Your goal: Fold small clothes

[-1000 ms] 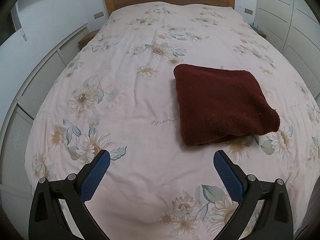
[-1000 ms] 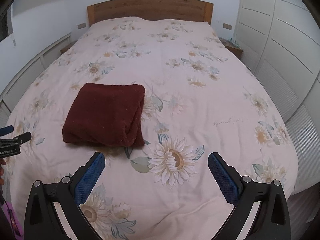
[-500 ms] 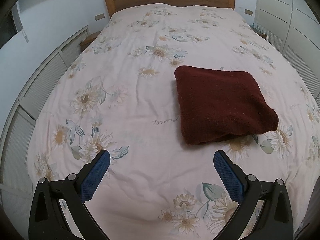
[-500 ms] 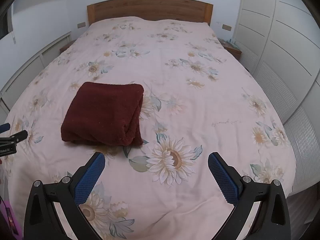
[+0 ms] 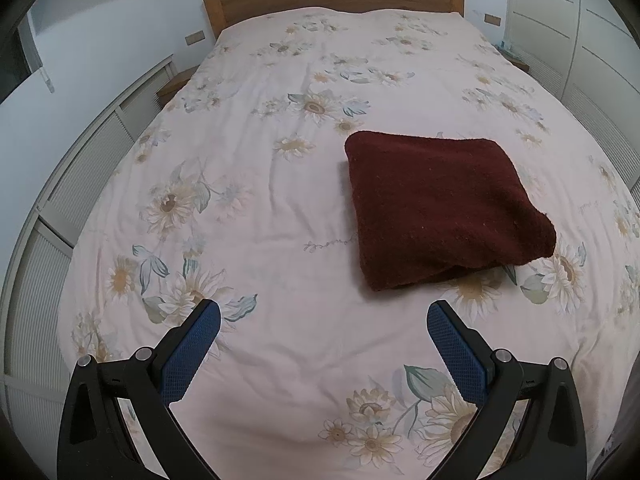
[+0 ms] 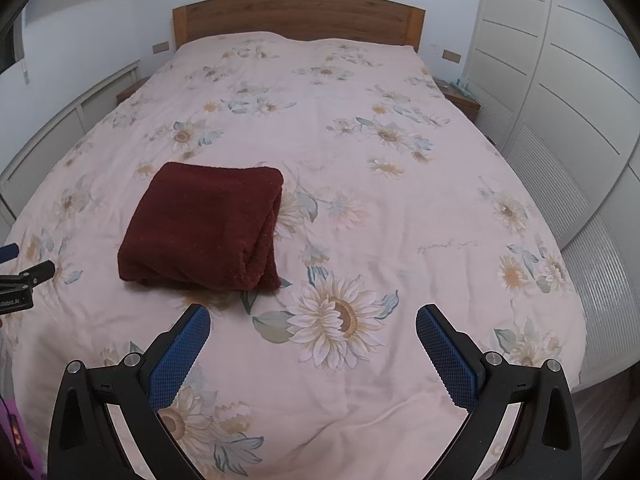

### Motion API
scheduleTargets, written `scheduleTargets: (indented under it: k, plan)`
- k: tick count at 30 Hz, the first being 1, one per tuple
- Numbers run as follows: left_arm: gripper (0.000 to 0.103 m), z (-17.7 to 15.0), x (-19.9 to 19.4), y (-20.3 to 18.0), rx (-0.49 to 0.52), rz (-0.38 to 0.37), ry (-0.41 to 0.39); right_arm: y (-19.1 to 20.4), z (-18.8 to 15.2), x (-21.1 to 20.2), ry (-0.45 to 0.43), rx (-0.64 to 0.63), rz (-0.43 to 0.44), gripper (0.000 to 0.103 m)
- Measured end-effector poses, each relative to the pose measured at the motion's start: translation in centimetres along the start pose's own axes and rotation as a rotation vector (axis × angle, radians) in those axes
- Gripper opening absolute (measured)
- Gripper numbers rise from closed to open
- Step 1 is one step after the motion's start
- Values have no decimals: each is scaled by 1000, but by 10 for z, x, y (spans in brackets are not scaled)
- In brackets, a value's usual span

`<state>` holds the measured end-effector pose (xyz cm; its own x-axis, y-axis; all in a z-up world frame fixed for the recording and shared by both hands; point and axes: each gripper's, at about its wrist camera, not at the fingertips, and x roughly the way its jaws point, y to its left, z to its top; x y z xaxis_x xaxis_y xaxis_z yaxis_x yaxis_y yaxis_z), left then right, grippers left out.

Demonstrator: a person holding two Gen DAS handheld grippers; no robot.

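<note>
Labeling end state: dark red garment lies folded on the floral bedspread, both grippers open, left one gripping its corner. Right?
Not quite. The left gripper grips nothing: the left wrist view shows it open, short of the folded garment on the bedspread. The right gripper is open too.

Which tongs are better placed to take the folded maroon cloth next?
Probably the right tongs: the folded maroon cloth shows its layered edge toward them. The left tongs look similarly near. Both are open.

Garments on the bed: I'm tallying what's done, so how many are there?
1: a dark red folded garment on the floral bedspread, nearer the left gripper. None other visible.
</note>
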<state>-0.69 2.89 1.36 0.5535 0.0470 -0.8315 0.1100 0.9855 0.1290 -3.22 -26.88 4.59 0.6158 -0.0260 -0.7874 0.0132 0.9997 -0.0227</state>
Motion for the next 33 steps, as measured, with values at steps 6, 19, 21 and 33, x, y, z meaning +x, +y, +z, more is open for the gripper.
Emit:
scheduleTargets:
  k: [6,19,21,33]
  plan:
    - [102,-1,2,-3,14,-11,9,0,-1,0,4,-2,-3,103]
    - [102,-2,5,-9,28,-19,23,3,-5,4,17,-4,-2,103]
    - [102,-2,5,-9,25,-20,24,3,-6,6,21,-3,0,103]
    - [102,-2,6,-11,32,-26,27,2,-8,12,40,-2,0,103]
